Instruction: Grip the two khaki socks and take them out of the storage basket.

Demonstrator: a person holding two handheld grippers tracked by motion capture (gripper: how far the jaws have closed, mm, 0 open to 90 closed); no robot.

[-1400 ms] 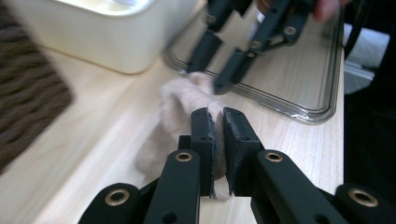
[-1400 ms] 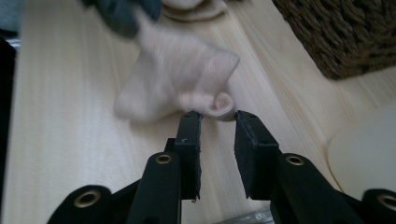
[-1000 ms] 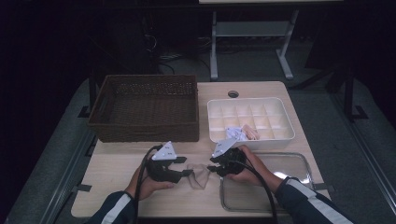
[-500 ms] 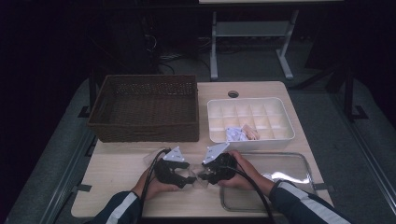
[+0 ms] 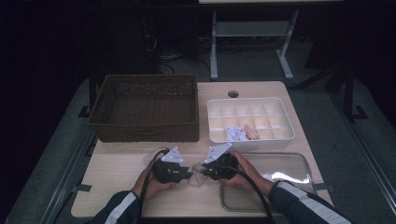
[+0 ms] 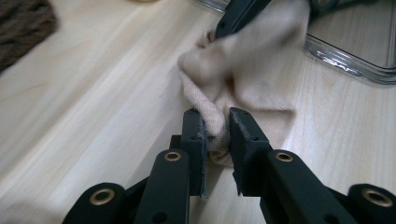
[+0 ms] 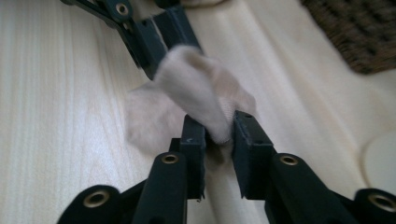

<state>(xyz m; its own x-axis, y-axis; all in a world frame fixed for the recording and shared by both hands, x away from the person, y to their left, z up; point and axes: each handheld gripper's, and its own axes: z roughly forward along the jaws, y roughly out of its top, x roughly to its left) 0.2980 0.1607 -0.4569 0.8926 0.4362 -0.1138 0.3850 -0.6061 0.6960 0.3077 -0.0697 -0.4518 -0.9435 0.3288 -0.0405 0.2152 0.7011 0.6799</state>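
Spanning the gap between both grippers, the beige sock [image 5: 196, 169] lay on the table [image 5: 116, 168] at lower centre. Left gripper [image 6: 215, 135] and right gripper [image 7: 219, 135], jaws just narrowed, each pinched one opposite end.

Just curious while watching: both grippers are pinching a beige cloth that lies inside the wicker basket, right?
Not quite. Both the left gripper and right gripper do pinch the beige cloth, but the high view shows it on the wooden table, in front of the wicker basket.

Two grippers [image 5: 196, 171], one beige sock [image 6: 236, 79], one wicker basket [image 5: 144, 109], one divided tray [image 5: 251, 119], one glass tray [image 5: 285, 168]
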